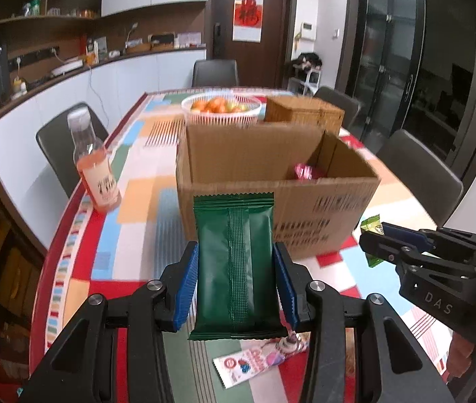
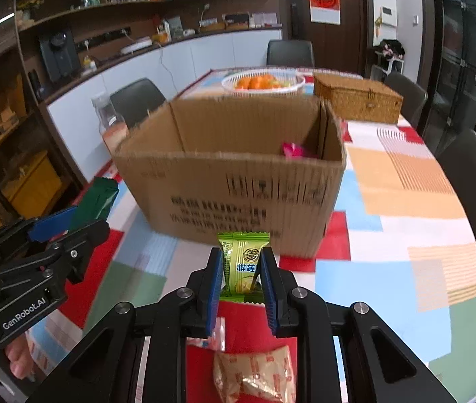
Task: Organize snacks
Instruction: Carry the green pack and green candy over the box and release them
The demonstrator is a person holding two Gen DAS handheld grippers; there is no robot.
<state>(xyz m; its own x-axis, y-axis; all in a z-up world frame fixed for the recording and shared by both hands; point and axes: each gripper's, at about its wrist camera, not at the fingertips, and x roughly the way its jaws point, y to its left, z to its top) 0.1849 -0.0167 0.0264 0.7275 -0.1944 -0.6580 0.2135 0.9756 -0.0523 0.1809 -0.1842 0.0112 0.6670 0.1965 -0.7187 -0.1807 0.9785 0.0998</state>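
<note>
My left gripper [image 1: 236,265] is shut on a dark green snack packet [image 1: 236,268], held upright above the table in front of an open cardboard box [image 1: 271,194]. My right gripper [image 2: 240,268] is shut on a small light green candy packet [image 2: 243,265], also held in front of the box [image 2: 231,188]. A pink packet [image 2: 293,149] lies inside the box at its right end. The right gripper [image 1: 406,238] shows at the right of the left wrist view, the left gripper [image 2: 53,225] at the left of the right wrist view.
A white and pink snack packet [image 1: 258,362] and a tan wrapped snack [image 2: 254,372] lie on the colourful tablecloth near me. A pink drink bottle [image 1: 95,168] stands left of the box. A white fruit basket [image 1: 221,109] and a wicker box [image 1: 305,114] sit behind it. Chairs surround the table.
</note>
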